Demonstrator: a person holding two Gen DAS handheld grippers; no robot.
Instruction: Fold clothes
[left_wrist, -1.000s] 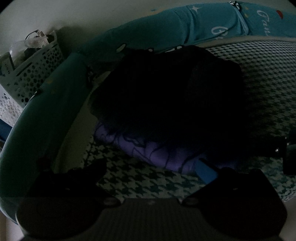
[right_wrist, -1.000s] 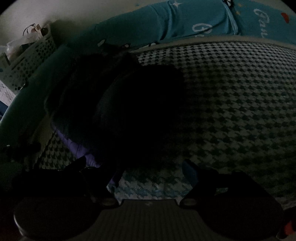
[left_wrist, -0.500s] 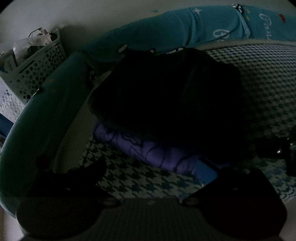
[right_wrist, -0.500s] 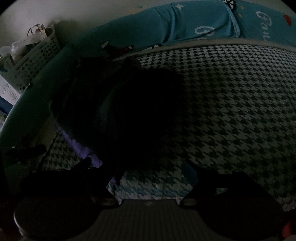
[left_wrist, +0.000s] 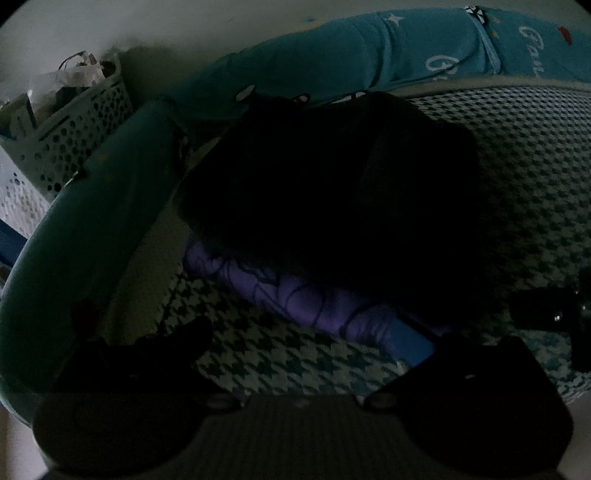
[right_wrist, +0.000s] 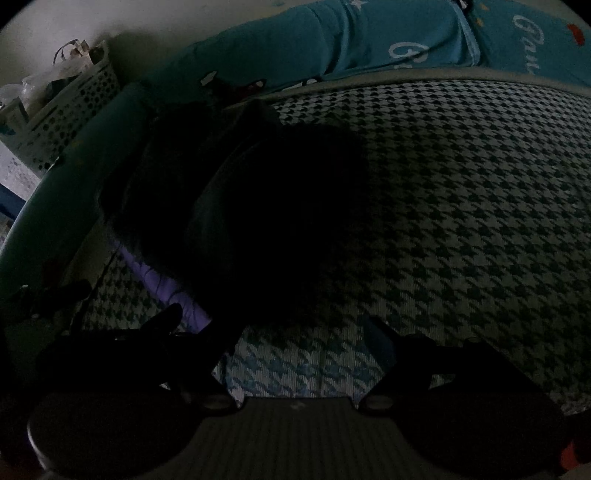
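A black garment (left_wrist: 332, 192) lies bunched on a folded purple garment (left_wrist: 295, 299), both on the houndstooth mat (left_wrist: 535, 177). My left gripper (left_wrist: 306, 339) stands open just short of the purple fold, with only mat between its fingers. In the right wrist view the black garment (right_wrist: 266, 221) fills the middle left, and a strip of the purple garment (right_wrist: 173, 291) shows under it. My right gripper (right_wrist: 273, 321) is open at the black cloth's near edge; its left finger (right_wrist: 170, 317) is beside the purple strip. The picture is too dark to show folds.
A teal padded bumper (left_wrist: 332, 62) with white lettering runs round the mat's far and left sides. Perforated white baskets (left_wrist: 77, 129) holding bags stand at the far left against the wall. The right gripper's body (left_wrist: 546, 306) shows at the right edge of the left wrist view.
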